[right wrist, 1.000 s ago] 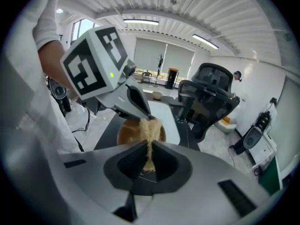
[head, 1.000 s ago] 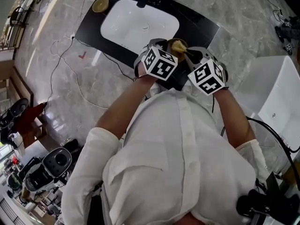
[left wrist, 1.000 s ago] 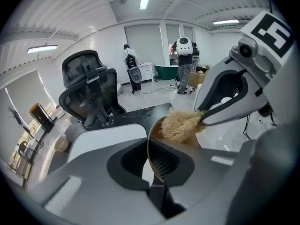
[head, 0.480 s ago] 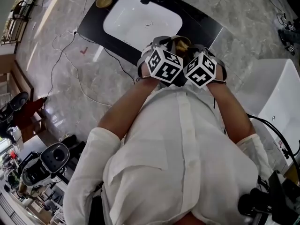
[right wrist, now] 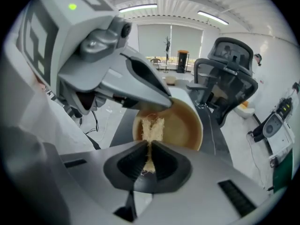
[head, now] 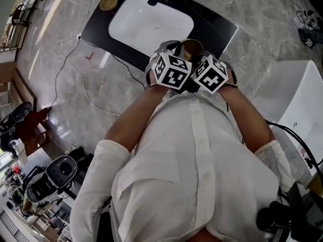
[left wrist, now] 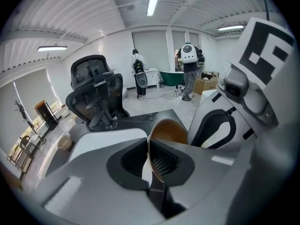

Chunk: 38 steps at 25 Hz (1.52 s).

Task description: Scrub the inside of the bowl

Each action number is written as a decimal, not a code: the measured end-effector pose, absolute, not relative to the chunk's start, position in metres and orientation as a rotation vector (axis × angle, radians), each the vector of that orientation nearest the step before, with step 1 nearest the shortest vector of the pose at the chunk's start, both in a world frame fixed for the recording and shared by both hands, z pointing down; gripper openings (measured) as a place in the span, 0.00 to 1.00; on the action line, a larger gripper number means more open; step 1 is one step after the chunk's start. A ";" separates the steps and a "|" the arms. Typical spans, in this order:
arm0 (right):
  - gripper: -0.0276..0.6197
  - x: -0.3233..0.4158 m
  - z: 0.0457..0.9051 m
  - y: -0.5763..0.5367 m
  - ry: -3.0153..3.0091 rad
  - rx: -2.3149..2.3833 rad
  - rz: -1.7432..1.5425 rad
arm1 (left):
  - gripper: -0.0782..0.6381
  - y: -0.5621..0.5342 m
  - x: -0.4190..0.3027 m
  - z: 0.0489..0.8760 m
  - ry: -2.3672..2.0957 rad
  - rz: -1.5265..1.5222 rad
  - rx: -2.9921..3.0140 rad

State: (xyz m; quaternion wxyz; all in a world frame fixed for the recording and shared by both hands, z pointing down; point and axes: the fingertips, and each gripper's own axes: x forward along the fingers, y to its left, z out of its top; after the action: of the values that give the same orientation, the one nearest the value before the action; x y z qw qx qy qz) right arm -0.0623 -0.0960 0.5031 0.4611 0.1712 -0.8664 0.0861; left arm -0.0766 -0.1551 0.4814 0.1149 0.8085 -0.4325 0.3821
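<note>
A brown wooden bowl (right wrist: 180, 124) is held up in the air over the black counter. My left gripper (left wrist: 149, 161) is shut on the bowl's rim (left wrist: 165, 129), which runs edge-on between its jaws. My right gripper (right wrist: 149, 159) is shut on a pale fibrous scrubber (right wrist: 152, 128) whose tip reaches into the bowl's inside. In the head view both grippers (head: 171, 70) (head: 210, 74) sit side by side with the bowl (head: 192, 46) just beyond them, mostly hidden by their marker cubes.
Beyond the hands, a white sink basin (head: 150, 25) is set in a black counter (head: 218, 30), with a second bowl (head: 108, 3) at its far left corner. A white tub (head: 303, 110) stands at the right. Cables (head: 75, 69) trail on the marble floor.
The two grippers have drawn closer together until their cubes nearly touch. The scrubber has moved into the bowl.
</note>
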 end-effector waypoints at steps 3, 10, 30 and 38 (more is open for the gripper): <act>0.08 -0.067 0.493 -0.105 -2.172 0.463 0.245 | 0.13 -0.153 -0.081 0.484 -1.270 1.107 2.373; 0.08 -0.048 0.489 -0.124 -2.104 0.593 0.214 | 0.13 -0.142 -0.081 0.494 -1.256 1.141 2.379; 0.08 -0.068 0.500 -0.098 -2.225 0.489 0.646 | 0.13 -0.143 -0.083 0.486 -1.277 1.147 2.434; 0.08 -0.043 0.496 -0.123 -2.185 0.684 0.639 | 0.13 -0.139 -0.085 0.492 -1.269 1.206 2.433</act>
State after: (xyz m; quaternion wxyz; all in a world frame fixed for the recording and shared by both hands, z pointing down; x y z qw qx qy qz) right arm -0.0433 -0.1229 0.4956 0.3731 0.2669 -0.8528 0.2494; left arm -0.0850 -0.1387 0.4919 0.0720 0.8096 -0.4223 0.4012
